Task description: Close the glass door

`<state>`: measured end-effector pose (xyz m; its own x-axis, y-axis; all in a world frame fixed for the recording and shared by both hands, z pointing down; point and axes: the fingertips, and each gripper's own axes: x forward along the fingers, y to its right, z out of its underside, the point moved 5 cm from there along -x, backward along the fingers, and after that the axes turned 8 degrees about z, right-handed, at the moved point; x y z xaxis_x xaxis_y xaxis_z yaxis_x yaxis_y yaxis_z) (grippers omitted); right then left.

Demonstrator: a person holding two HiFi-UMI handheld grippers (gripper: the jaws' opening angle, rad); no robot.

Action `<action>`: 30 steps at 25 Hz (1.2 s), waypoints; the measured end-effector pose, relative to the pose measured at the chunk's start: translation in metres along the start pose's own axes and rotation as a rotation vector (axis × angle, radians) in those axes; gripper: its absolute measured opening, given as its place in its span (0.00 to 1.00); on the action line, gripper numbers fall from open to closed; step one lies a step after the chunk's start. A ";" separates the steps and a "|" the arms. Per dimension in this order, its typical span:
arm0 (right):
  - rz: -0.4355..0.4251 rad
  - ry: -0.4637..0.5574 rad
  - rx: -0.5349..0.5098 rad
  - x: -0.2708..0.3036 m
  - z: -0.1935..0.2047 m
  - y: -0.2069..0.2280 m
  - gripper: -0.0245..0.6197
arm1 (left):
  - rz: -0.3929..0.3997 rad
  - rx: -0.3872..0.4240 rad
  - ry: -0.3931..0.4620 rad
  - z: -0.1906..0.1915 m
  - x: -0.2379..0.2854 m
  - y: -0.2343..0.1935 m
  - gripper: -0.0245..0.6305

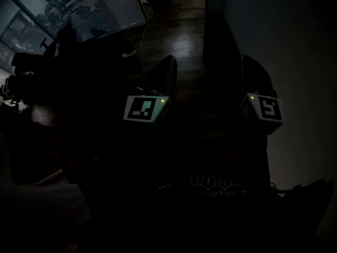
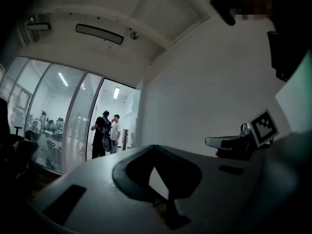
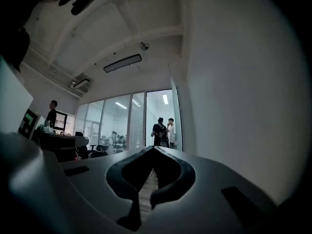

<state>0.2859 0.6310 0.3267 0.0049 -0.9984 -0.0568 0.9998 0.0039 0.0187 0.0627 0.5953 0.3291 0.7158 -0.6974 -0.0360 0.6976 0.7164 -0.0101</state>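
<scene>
The glass door (image 3: 174, 112) stands open far ahead, at the end of a glass wall (image 3: 117, 121); its doorway (image 2: 113, 123) also shows in the left gripper view. Both grippers are held level, well short of the door and pointing toward it. My left gripper (image 2: 155, 146) has its jaw tips together with nothing between them. My right gripper (image 3: 154, 148) is shut and empty too. In the dark head view the left gripper (image 1: 169, 62) and right gripper (image 1: 247, 59) hang side by side over a wooden floor (image 1: 179, 30).
Two people (image 3: 164, 132) stand in the doorway. A white wall (image 3: 234, 96) runs along the right. Desks, chairs (image 3: 80, 143) and a standing person (image 3: 51, 112) are at the left. A large screen (image 1: 79, 7) hangs at the upper left.
</scene>
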 end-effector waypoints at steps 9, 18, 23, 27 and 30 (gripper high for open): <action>-0.005 0.005 -0.008 0.002 0.002 0.002 0.04 | -0.015 -0.002 0.005 0.002 0.000 -0.003 0.03; -0.004 0.015 -0.020 0.002 -0.001 0.002 0.04 | -0.015 0.006 0.007 0.000 0.002 -0.004 0.03; -0.017 0.024 0.002 0.003 -0.001 0.001 0.04 | -0.009 0.007 0.007 0.001 0.003 -0.004 0.03; -0.016 0.024 0.021 0.004 -0.001 0.003 0.04 | -0.003 0.008 0.005 0.001 0.005 -0.004 0.03; -0.010 0.022 0.022 0.002 -0.003 0.003 0.04 | 0.001 0.007 0.003 -0.001 0.003 -0.002 0.03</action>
<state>0.2887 0.6288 0.3234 -0.0043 -0.9969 -0.0790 0.9992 -0.0074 0.0395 0.0632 0.5914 0.3279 0.7163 -0.6967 -0.0387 0.6971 0.7169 -0.0031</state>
